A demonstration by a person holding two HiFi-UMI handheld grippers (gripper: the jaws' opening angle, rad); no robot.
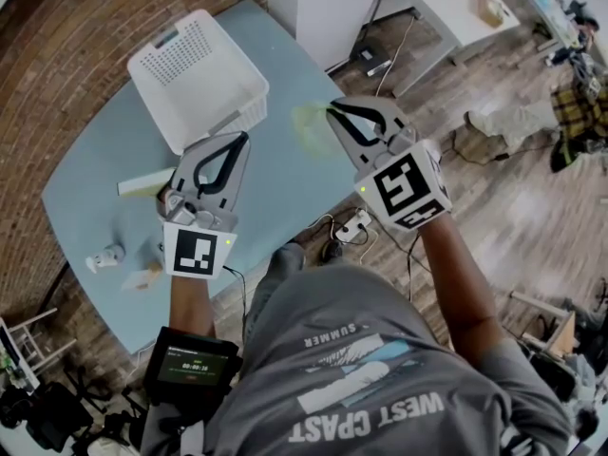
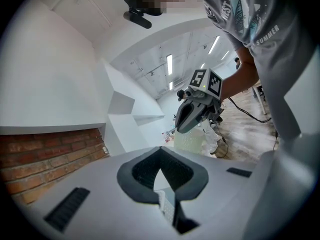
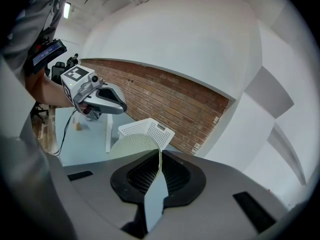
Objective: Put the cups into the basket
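Brick wall (image 1: 57, 46) borders our pale blue table (image 1: 95, 179), with the white basket (image 1: 195, 74) at its far end. Our right gripper (image 1: 332, 112) pinches the rim of a pale green cup (image 1: 309, 126), holding it in the air just beside the basket. Our left gripper (image 1: 243, 139) is clenched on nothing.

Probably a lab-like workroom: red brick wall (image 3: 165, 91), worn wooden plank floor (image 1: 532, 207), white power strip (image 1: 353, 224) with trailing cables, long ceiling strip lights (image 2: 169, 64), plain white desk (image 1: 446, 3).
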